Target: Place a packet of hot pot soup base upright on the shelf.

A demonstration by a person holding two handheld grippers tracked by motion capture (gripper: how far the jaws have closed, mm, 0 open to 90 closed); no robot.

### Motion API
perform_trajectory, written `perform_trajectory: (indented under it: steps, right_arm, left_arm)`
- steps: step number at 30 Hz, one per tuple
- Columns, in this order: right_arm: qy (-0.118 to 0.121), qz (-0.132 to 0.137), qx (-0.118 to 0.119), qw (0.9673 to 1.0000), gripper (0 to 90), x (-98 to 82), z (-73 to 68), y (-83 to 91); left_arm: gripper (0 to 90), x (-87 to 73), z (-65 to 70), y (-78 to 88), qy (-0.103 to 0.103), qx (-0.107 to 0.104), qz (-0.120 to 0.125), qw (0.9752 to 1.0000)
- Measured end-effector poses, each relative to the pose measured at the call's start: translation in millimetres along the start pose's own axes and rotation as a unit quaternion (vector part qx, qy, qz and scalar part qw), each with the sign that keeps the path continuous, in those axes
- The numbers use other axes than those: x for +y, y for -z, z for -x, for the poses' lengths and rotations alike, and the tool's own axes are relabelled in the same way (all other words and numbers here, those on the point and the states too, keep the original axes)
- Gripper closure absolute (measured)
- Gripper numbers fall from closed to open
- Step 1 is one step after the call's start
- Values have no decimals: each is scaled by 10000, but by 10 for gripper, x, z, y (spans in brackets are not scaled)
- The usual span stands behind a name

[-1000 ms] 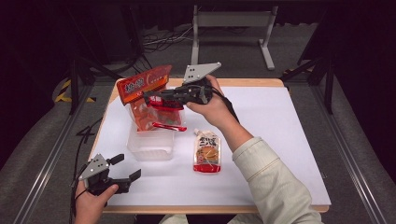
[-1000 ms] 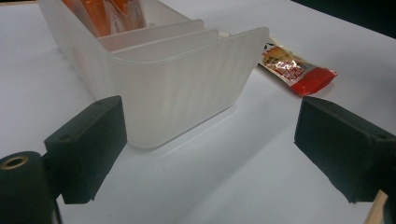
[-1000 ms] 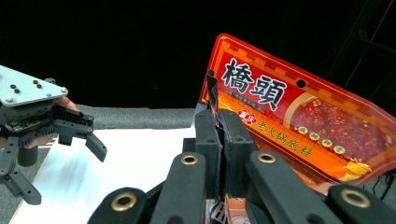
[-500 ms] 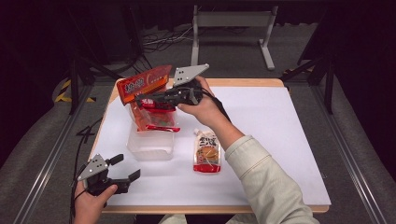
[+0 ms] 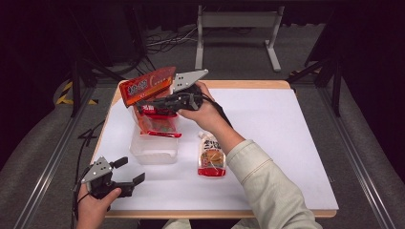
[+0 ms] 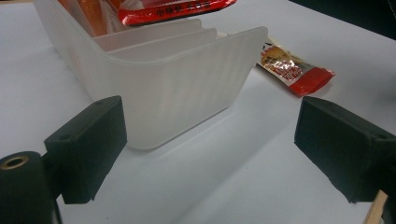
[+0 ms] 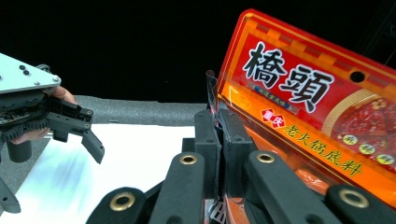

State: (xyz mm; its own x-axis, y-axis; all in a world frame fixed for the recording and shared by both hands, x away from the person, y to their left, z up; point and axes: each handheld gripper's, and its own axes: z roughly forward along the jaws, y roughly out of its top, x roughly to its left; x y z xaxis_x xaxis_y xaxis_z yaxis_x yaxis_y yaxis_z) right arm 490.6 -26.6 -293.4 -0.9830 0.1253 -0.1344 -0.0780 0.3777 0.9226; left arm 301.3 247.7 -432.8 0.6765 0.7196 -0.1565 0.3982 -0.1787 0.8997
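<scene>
**Orange Packet Held Above the Clear Bin**

Hidden or unclear: my right gripper (image 5: 143, 101) covers the lower corner of the flat orange plastic sauce packet (image 5: 149, 85), and the right gripper view cuts the packet off at its right edge. Inside the translucent white plastic bin (image 5: 154, 149), the contents are blurred behind the frosted wall; a red-and-clear pouch (image 5: 160, 125) leans in it.

Task item: the packet is glossy orange with a red band and a round hang hole near its top edge. It sits tilted above the far end of the bin, at 11 o'clock on the white table (image 5: 277, 124).

Writing: large black characters "橋頭", with a smaller line below reading "老火鍋底料".

Grippers: my right jaws are clenched on the packet's edge. My left gripper (image 5: 125, 171) rests at 7 o'clock, released, with nothing between its jaws. A small red-and-white sachet (image 5: 211, 155) lies just beside the bin at its 3 o'clock.
</scene>
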Motion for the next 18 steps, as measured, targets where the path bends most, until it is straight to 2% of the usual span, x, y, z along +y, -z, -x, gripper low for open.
perform_trajectory:
  steps: [18]
  right_arm:
    - [67,-88,79,9999,879,-65,-28,-197]
  left_arm:
    - [102,-1,1,-7,-20,-16,-29,10000]
